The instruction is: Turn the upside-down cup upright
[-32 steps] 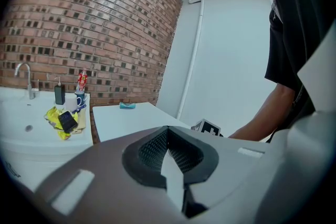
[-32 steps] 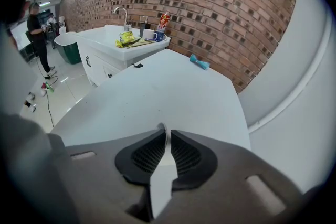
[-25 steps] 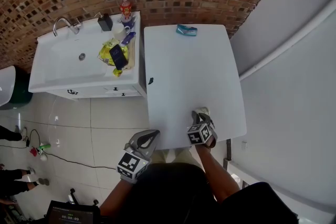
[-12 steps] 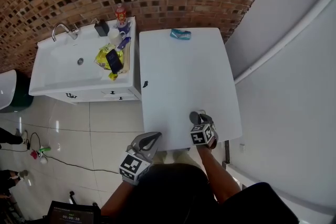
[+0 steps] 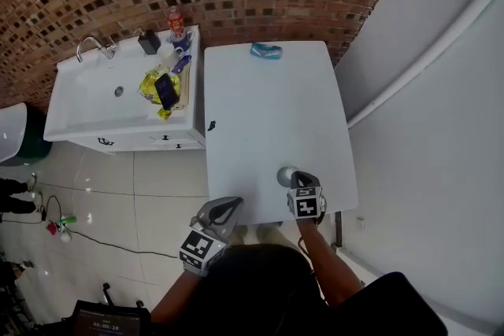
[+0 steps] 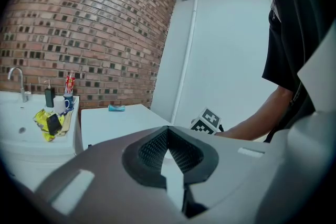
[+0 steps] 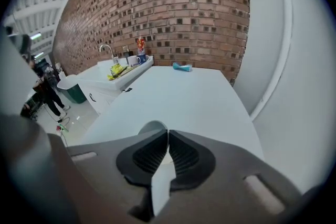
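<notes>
**Head view: cup gripped near the table's front edge**

Your left gripper (image 5: 224,207) hangs off the white table's (image 5: 268,106) near-left corner, over the floor tiles (image 5: 157,185). Its jaws are fully closed on nothing. The grey cup (image 5: 286,175) is near the front edge. Your right gripper (image 5: 298,179) is at its right side, jaws pinched to a thin seam on the cup wall. Can't tell whether mouth or base faces up.

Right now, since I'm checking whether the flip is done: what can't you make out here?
The cup, open end up or down: too small in head view, mostly behind the right gripper tongs in its view.
The teal object at the table far end: too small to identify.
The bottle label: too small.
</notes>
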A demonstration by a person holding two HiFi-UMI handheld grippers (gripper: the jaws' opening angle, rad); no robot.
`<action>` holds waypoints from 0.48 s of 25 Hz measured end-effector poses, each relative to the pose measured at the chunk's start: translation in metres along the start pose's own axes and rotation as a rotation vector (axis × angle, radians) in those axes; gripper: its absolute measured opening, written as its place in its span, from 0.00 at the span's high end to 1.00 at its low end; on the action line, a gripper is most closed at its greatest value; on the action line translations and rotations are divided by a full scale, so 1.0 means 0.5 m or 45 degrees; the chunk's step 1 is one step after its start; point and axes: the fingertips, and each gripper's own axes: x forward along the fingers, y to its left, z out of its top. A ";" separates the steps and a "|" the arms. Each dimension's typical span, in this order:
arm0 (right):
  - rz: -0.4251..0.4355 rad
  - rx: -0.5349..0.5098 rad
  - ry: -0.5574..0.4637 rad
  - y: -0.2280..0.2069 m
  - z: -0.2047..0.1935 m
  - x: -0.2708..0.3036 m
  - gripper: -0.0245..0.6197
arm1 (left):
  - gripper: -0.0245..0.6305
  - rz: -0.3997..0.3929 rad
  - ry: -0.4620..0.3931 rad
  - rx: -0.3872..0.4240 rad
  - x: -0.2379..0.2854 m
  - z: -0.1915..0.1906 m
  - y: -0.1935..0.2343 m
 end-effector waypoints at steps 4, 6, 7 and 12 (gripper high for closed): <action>0.148 0.139 -0.024 0.007 -0.012 0.015 0.96 | 0.94 0.026 0.011 0.010 0.009 -0.004 -0.006; 0.229 0.253 -0.021 0.013 -0.019 0.022 0.96 | 0.94 0.036 0.013 0.014 0.013 -0.004 -0.009; 0.259 0.298 -0.015 0.015 -0.024 0.024 0.96 | 0.94 0.041 0.014 0.014 0.014 -0.003 -0.011; 0.325 0.390 0.020 0.011 -0.052 0.039 0.96 | 0.94 0.058 0.010 0.007 0.030 0.002 -0.023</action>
